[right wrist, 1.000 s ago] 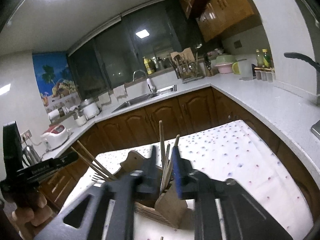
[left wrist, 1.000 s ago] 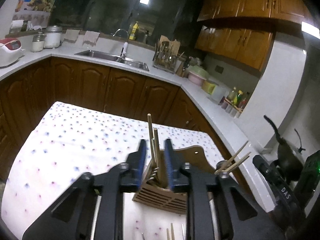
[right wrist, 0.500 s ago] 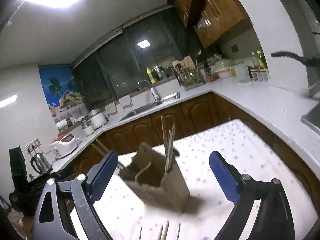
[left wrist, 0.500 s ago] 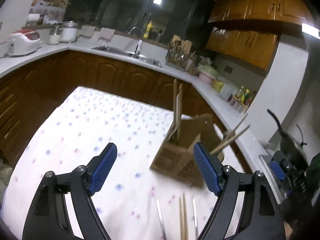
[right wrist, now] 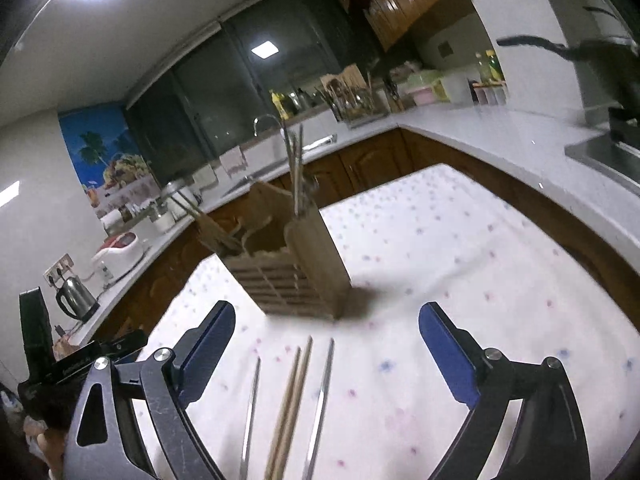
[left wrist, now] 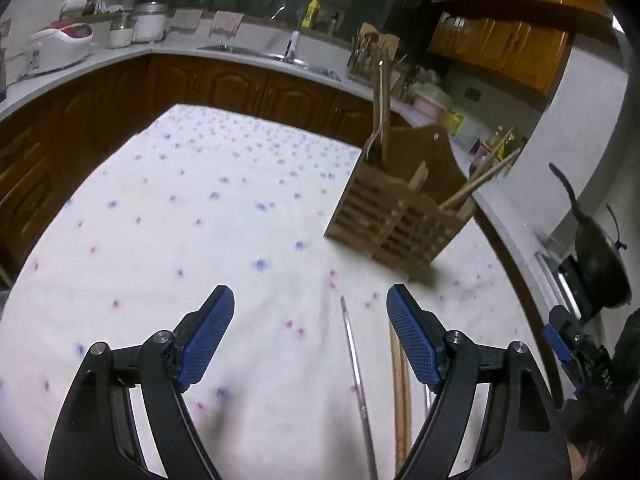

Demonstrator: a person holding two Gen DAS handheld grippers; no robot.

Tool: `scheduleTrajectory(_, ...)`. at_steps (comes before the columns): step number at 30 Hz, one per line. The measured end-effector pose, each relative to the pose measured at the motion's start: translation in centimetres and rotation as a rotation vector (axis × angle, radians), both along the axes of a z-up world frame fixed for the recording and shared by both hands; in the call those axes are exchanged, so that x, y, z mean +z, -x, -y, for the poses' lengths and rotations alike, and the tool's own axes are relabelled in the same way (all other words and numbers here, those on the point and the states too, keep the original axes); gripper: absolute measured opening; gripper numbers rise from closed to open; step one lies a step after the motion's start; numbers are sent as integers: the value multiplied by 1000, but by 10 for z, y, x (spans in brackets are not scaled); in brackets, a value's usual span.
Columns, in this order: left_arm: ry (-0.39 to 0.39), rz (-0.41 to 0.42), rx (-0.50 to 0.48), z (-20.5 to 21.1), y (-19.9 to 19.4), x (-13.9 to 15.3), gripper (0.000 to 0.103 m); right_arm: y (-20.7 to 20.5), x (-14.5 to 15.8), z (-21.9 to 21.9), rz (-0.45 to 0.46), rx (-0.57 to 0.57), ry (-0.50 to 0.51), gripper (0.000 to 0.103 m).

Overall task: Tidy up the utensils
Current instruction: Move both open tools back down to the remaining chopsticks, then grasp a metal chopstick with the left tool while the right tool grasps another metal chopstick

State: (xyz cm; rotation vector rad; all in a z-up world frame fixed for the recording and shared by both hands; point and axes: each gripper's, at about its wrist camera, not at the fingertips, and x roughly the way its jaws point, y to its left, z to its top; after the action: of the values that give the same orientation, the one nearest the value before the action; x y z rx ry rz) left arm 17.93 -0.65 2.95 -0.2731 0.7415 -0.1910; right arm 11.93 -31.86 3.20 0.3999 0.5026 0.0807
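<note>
Beyond the jaws, a white countertop runs over brown cabinets. Far ahead sits a steel sink with a yellow bottle behind it. Off to the left stand a white-and-red rice cooker and, in the right wrist view, a steel kettle. To the right, a black pan rests on the stove.

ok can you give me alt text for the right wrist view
The open right gripper hangs over a spotted tablecloth, where two metal chopsticks and two wooden chopsticks lie side by side between its fingers. Just beyond stands a wooden utensil holder with chopsticks upright in it, and kitchen counters behind.
</note>
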Motion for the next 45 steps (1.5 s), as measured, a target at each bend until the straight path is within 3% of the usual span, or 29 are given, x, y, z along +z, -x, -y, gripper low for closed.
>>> scheduleTrajectory(9,-51,-60,-17,9,9,-23,80,10,-26,-3,-71,1,15,94)
scheduleTrajectory(22,-126,-128,-84,43,-8,-44,80,5,-38,-4,-111,8,32,94)
scheduleTrajectory(24,-133,-139,-99,50,-14,-49,73,3,-39,-3,-116,6,34,94)
scheduleTrajectory(26,-129,-164,-128,58,-22,-56,56,1,-40,-1,-120,3,33,94)
scheduleTrajectory(31,-133,-206,-164,76,-41,-73,52,-1,-43,2,-134,0,35,94)
scheduleTrajectory(33,-139,-228,-182,81,-46,-81,44,-1,-44,3,-137,-2,36,94)
scheduleTrajectory(36,-220,-196,-188,86,-41,-81,27,-2,-44,2,-140,2,38,93)
scheduleTrajectory(38,-224,-190,-204,79,-36,-83,14,-5,-44,0,-145,13,43,85)
scheduleTrajectory(39,-219,-187,-214,72,-32,-83,12,-6,-45,-1,-152,18,43,82)
scheduleTrajectory(45,-185,-210,-242,42,-16,-83,11,-20,-56,-14,-211,80,47,62)
